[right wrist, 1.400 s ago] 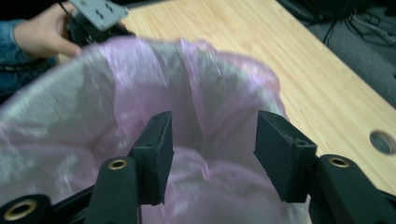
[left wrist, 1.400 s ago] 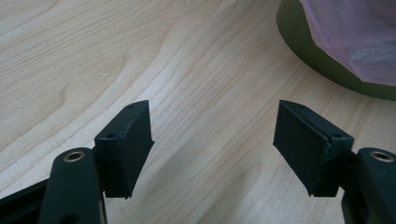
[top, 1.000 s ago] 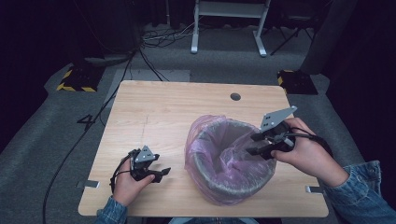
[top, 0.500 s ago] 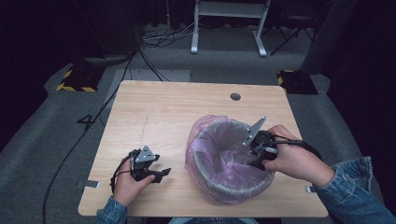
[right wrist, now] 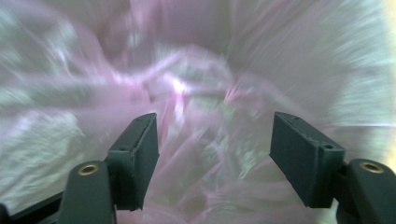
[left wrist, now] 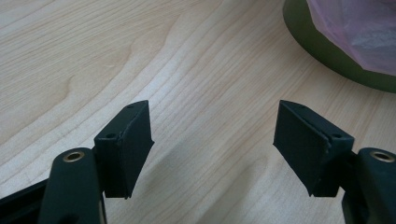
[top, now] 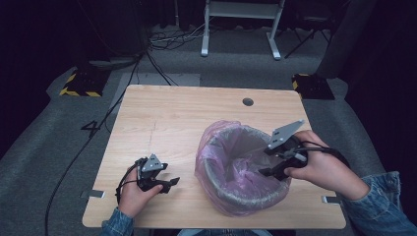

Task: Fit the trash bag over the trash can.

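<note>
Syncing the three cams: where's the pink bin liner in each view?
High view: pink bin liner lines the round bin on the table's right half, the right gripper dipping into it.
Left gripper view: liner top right, above the bin's green wall.
Right gripper view: blurred liner beyond the open jaws.
Shared landmark: the liner itself.

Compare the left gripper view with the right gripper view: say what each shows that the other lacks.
Left gripper view alone: bare light wooden table and the round bin's dark green outer wall.
Right gripper view alone: the crumpled inside of the translucent pink plastic bin liner, blurred.
Both: open black jaws of a hand-held gripper, nothing between them, and some pink liner.
</note>
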`<action>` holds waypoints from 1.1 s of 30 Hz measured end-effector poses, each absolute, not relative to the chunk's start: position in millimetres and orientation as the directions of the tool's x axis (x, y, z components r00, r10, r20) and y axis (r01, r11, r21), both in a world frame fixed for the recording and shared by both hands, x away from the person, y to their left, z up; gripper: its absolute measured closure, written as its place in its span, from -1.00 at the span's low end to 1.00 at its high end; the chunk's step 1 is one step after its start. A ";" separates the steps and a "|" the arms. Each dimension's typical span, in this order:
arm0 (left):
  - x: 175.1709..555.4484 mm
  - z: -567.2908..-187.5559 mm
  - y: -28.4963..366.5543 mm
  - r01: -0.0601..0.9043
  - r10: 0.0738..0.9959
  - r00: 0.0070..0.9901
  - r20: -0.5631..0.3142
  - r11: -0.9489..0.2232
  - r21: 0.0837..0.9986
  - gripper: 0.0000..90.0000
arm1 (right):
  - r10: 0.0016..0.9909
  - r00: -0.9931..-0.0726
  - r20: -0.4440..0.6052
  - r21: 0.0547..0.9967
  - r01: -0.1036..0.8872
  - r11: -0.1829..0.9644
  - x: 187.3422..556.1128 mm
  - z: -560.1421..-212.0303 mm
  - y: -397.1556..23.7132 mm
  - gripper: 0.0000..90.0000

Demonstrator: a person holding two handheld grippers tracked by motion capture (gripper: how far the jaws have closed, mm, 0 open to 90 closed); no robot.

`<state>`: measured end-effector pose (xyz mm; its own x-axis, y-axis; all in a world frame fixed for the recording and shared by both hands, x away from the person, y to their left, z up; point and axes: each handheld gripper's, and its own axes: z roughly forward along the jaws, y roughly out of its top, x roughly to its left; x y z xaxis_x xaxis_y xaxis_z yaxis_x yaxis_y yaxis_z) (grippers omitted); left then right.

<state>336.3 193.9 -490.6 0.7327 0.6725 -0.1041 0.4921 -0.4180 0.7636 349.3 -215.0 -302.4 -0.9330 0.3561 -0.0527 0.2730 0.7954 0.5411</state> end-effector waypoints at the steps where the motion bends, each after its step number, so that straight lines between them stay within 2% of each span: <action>1: 335.7 -490.3 194.8 0.491 0.673 0.733 -0.100 -0.421 0.763 -0.38 | 0.375 -0.925 -0.054 0.589 0.274 0.761 348.4 -298.7 -220.8 -0.31; 6: 331.0 -490.3 200.5 0.501 0.691 0.716 -0.101 -0.407 0.764 -0.39 | 0.486 -0.874 -0.030 0.783 0.282 0.555 348.6 -289.9 -259.3 -0.32; 10: 327.0 -490.9 205.0 0.510 0.707 0.700 -0.098 -0.400 0.762 -0.39 | 0.558 -0.829 0.036 0.844 0.324 0.427 353.0 -299.3 -287.5 -0.32; 20: 324.4 -492.3 214.4 0.534 0.745 0.664 -0.071 -0.405 0.742 -0.39 | 0.737 -0.674 0.043 0.814 0.451 0.365 372.8 -371.9 -340.3 -0.32; 26: 324.9 -492.2 216.0 0.543 0.753 0.655 -0.061 -0.413 0.731 -0.40 | 0.790 -0.612 0.041 0.782 0.512 0.356 375.5 -408.3 -361.4 -0.33; 33: 324.5 -493.3 218.0 0.556 0.764 0.644 -0.050 -0.422 0.716 -0.40 | 0.813 -0.581 0.044 0.752 0.555 0.356 371.3 -435.2 -378.0 -0.36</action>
<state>324.5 218.0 -493.3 0.6437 0.7637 -0.0500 0.5562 -0.4219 0.7160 371.3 -378.0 -435.2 -0.5812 0.8125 0.0441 0.5545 0.3559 0.7522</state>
